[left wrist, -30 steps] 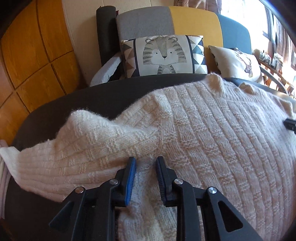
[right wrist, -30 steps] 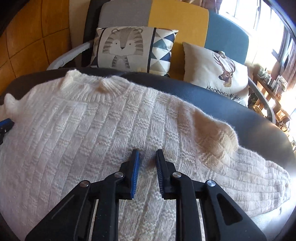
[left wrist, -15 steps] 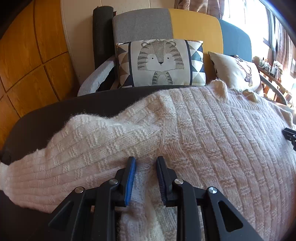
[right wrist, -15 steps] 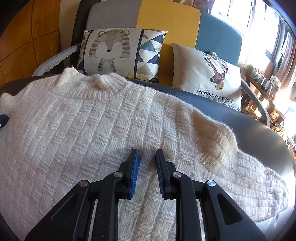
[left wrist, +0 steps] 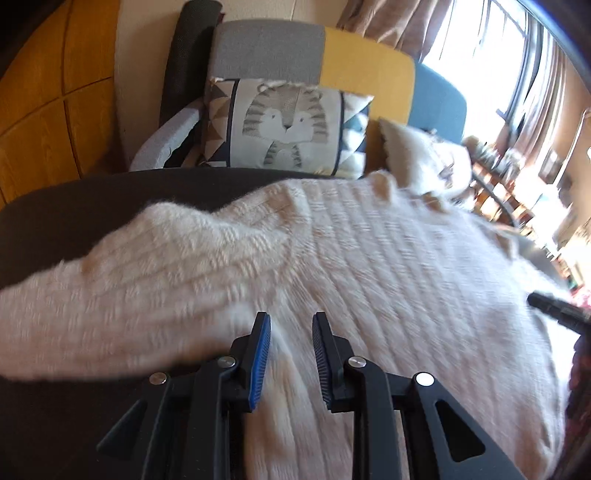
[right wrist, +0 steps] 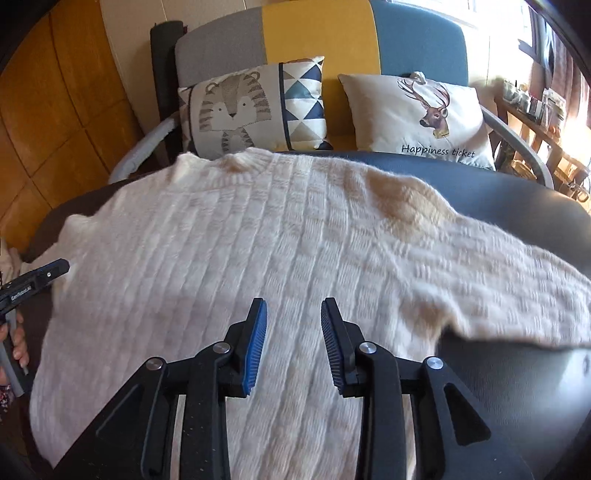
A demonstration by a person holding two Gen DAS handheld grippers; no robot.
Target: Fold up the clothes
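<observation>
Found the cream sweater (right wrist: 258, 240) spread face-up across a dark rounded table (right wrist: 517, 206), collar at the far edge, one sleeve trailing off to the right and the other to the left. Saw nothing lying on the knit apart from the two tools. Noted a sofa (right wrist: 317, 29) in grey, yellow and blue panels just behind the table, with a tiger cushion (right wrist: 251, 107) and a deer cushion (right wrist: 424, 114) propped side by side against its back. Picked out a wood-panelled wall (right wrist: 55, 110) to the left and a cluttered shelf (right wrist: 535, 107) in bright window light to the right. Made out the left gripper (left wrist: 290, 321) angled down over the near hem by the left sleeve, jaws narrow, a ridge of knit filling the gap and seemingly pinched between the pads, though blurred. Caught the right gripper (right wrist: 293, 306) tilted down over the near hem, towards the right sleeve, jaws opening, with fabric lying beneath and between them but the pads not pressing on it. Glimpsed fingers of a hand (right wrist: 16, 343) wrapped round the left tool's handle at the picture's left edge.
</observation>
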